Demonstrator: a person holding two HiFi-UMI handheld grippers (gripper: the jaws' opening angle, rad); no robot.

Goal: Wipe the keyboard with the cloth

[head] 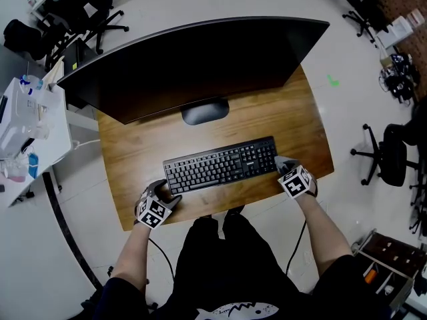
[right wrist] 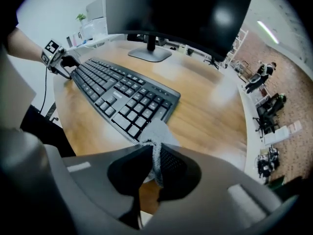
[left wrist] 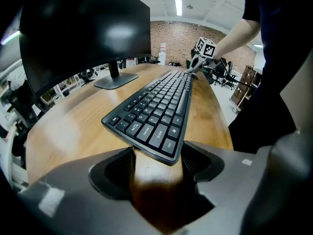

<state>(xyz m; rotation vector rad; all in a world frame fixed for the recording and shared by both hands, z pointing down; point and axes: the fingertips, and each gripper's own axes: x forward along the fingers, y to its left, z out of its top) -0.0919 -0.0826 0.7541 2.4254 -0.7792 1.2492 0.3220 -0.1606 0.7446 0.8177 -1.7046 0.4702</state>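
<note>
My left claw, jaws apart, steadies the keyboard end; right claw pinches the cloth, ready to wipe.

The keyboard is black with white key legends. The cloth is pale grey with a nubbly weave. The table shows warm brown wood grain, and the monitor is black. The left gripper and right gripper are grey, and their cubes carry black-and-white square markers. The floor is off-white, with a green mark at two o'clock.
</note>
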